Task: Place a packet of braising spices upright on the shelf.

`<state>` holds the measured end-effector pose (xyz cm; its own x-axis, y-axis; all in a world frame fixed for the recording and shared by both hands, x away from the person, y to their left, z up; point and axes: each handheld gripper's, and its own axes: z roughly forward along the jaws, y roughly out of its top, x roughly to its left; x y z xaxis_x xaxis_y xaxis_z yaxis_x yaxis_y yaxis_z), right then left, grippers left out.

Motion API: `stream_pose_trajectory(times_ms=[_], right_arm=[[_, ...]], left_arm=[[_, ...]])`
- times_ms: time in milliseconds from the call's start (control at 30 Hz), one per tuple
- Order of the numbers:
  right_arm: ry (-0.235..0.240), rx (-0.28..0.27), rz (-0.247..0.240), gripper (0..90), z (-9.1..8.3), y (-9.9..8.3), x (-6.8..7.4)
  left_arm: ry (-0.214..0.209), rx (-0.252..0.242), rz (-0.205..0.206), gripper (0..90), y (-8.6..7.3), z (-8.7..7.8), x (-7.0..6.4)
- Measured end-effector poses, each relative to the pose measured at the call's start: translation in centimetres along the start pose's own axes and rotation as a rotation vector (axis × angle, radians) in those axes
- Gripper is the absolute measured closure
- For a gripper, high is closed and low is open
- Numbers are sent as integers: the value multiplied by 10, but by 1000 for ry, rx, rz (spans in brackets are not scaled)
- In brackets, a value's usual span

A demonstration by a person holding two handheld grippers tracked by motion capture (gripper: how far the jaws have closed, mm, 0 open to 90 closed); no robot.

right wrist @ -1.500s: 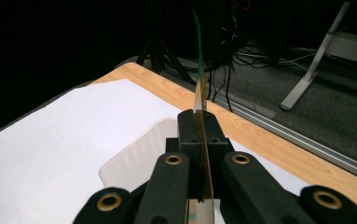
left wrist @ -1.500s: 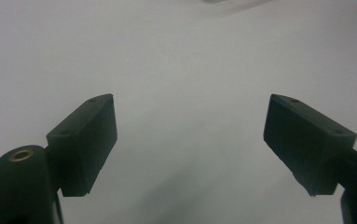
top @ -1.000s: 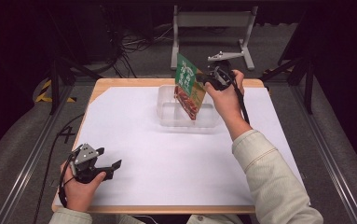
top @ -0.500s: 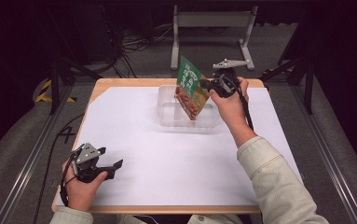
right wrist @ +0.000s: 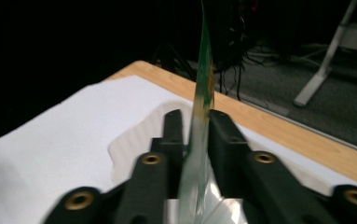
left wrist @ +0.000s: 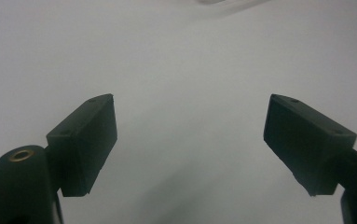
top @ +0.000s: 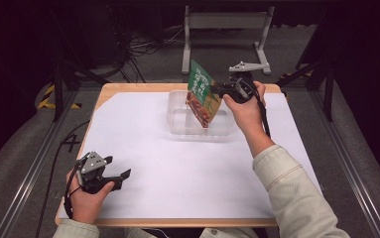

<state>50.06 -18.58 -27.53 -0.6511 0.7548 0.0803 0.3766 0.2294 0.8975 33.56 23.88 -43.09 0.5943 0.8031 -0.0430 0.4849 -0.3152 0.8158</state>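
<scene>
Tool in your right hand (top: 216,90) pinches a green-and-red packet (top: 201,94), now lifted slightly higher over the clear tray (top: 177,121) near the counter's far edge — left tool (top: 118,177) idle, spread.

The right gripper (top: 216,90), clamped on the green packet (top: 201,94), has risen a little and drifted toward the far rim of the clear container (top: 177,121). The packet now hangs higher over the container, its lower end lifted.
</scene>
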Motion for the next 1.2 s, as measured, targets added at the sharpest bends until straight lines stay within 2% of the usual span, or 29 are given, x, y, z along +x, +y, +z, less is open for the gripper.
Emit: stream_pose_trajectory(times_ms=[100,300,433,600,700,833,1033,1200], right_arm=[[24,-36,-12,581,-6,2,-1],[58,-97,-17,466,-26,3,-4],[84,-130,-40,410,-45,1,-5],[124,-165,-54,378,-59,-4,-7],[128,-166,-73,373,-69,-10,-7],[134,-175,-68,372,-82,-19,-10],[146,-185,-85,363,-99,-29,-13],[172,-188,-137,338,-109,-38,-16]], left_arm=[[-3,1,2,179,1,0,-1],[-12,-9,-2,170,1,0,1],[-16,-20,-8,166,2,0,1],[-19,-26,-8,163,1,-1,1],[-32,-39,-22,160,1,-3,2],[-45,-74,-33,156,4,-8,1],[-47,-77,-32,153,4,-9,2],[-55,-99,-29,152,4,-11,1]])
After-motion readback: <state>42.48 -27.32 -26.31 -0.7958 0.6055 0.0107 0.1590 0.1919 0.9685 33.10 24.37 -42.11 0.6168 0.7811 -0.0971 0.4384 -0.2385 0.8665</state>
